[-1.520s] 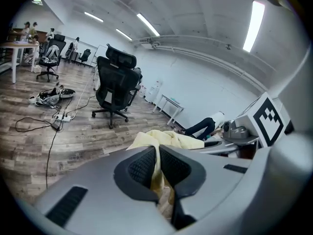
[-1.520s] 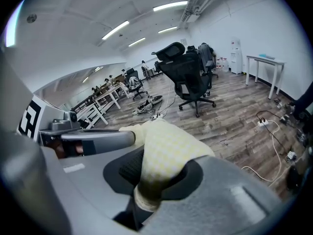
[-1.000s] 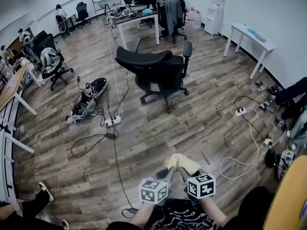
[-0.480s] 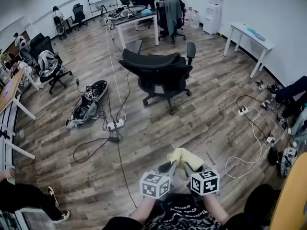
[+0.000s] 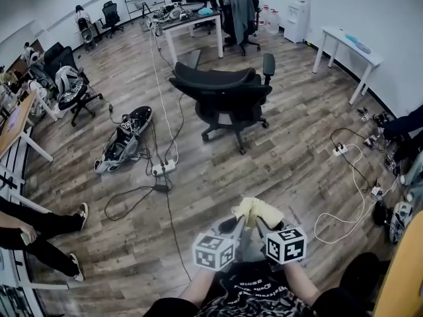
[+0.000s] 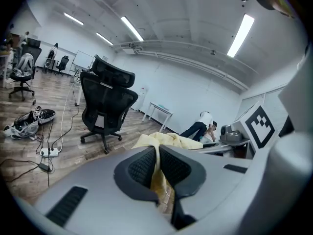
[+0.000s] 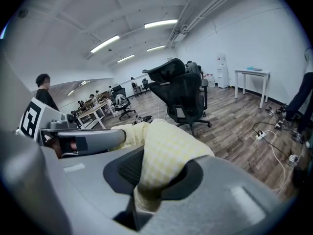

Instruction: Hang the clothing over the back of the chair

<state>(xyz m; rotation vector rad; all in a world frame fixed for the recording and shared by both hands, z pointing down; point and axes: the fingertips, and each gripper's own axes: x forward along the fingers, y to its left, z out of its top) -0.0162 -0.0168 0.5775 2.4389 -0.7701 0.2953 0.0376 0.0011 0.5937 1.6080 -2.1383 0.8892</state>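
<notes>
Low before the person, well short of the black chair (image 5: 225,94), the yellow clothing (image 5: 258,210) sat bunched between both claws — the left gripper (image 5: 236,226) pinched a thin fold, the right gripper (image 5: 260,226) clamped a thicker wad.

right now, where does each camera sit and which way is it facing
Head view: on the person's head, facing steeply down at floor and black chair; forearms, left claw and right claw show.
Left gripper view: on the left claw, looking along its jaws, shut on the yellow clothing, toward the chair.
Right gripper view: on the right claw, likewise gripping clothing, facing the chair.
Shared: all show chair and clothing.
</notes>
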